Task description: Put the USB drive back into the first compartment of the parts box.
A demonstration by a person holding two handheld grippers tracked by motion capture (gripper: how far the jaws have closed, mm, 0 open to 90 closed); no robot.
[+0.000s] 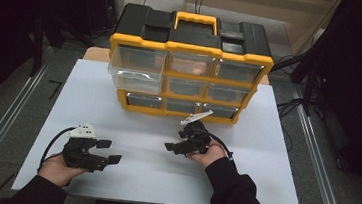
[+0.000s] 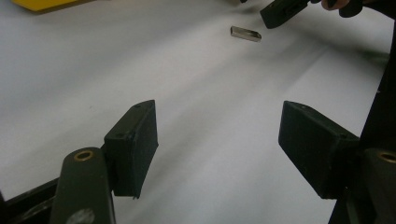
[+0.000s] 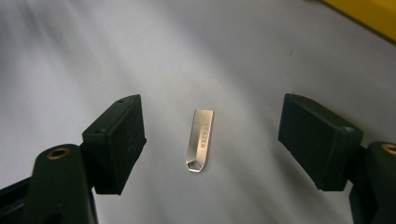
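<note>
Right claw [image 3: 210, 140] hangs wide open over a small metal USB stick [image 3: 201, 140] lying flat on the white tabletop [image 1: 133, 107], left claw [image 2: 215, 140] open and empty nearby; best lower squarely, then pinch its long edges.

The high view is sharp and evenly lit on the white table [image 1: 161, 180] from above, while the room at both sides falls into near black and the clear drawers of the yellow and black organizer [image 1: 190, 65] carry a faint sheen. In the left gripper view the table shows soft streaky shading, a small metal piece [image 2: 245, 33] far off is slightly soft, and the near black jaws are dim. The right gripper view shows the same streaked grey, with mild glare on the metal piece [image 3: 201, 140].
</note>
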